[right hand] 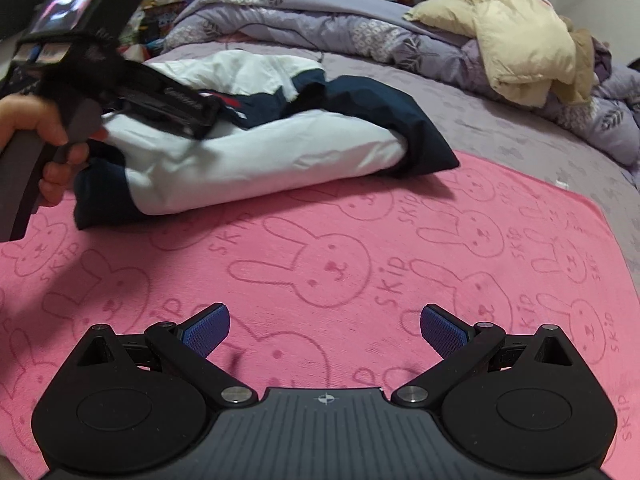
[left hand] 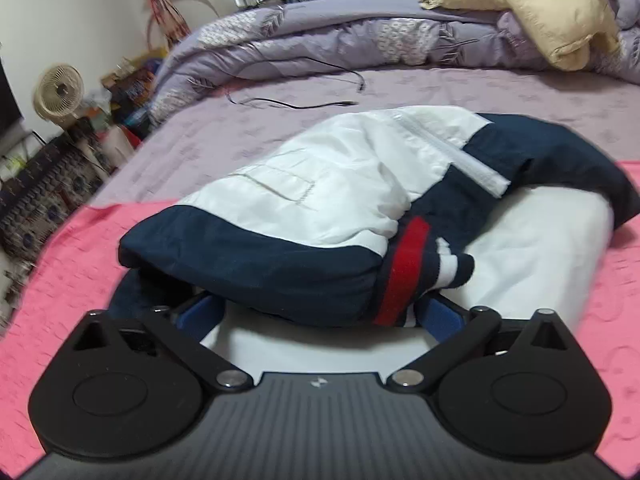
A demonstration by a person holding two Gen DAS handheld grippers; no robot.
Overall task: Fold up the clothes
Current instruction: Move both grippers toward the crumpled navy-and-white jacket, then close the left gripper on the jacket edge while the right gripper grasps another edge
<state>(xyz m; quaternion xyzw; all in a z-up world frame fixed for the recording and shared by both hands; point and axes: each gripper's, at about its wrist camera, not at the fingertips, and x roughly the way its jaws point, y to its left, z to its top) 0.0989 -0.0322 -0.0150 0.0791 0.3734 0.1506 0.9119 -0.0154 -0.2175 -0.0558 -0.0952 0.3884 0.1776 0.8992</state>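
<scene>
A white and navy jacket (left hand: 320, 184) with a red-striped cuff (left hand: 404, 264) lies folded in a bundle on a pink rabbit-print towel (left hand: 60, 264). My left gripper (left hand: 324, 316) is open, its blue pads (left hand: 202, 314) wide apart at the bundle's near edge, with the navy fold draped over the gap between them. In the right wrist view the jacket (right hand: 260, 152) sits at the towel's far left. A hand (right hand: 44, 140) holds the left gripper (right hand: 188, 110) against the jacket's top. My right gripper (right hand: 326, 330) is open over the bare towel (right hand: 320, 240), well short of the jacket.
The towel lies on a lilac bedsheet (left hand: 440, 88). A rolled purple quilt (left hand: 320, 40) and a cream padded coat (left hand: 532, 8) are heaped at the back. A black cable (left hand: 304, 104) lies beyond the jacket. The bed's left edge drops to a fan (left hand: 60, 92) and clutter.
</scene>
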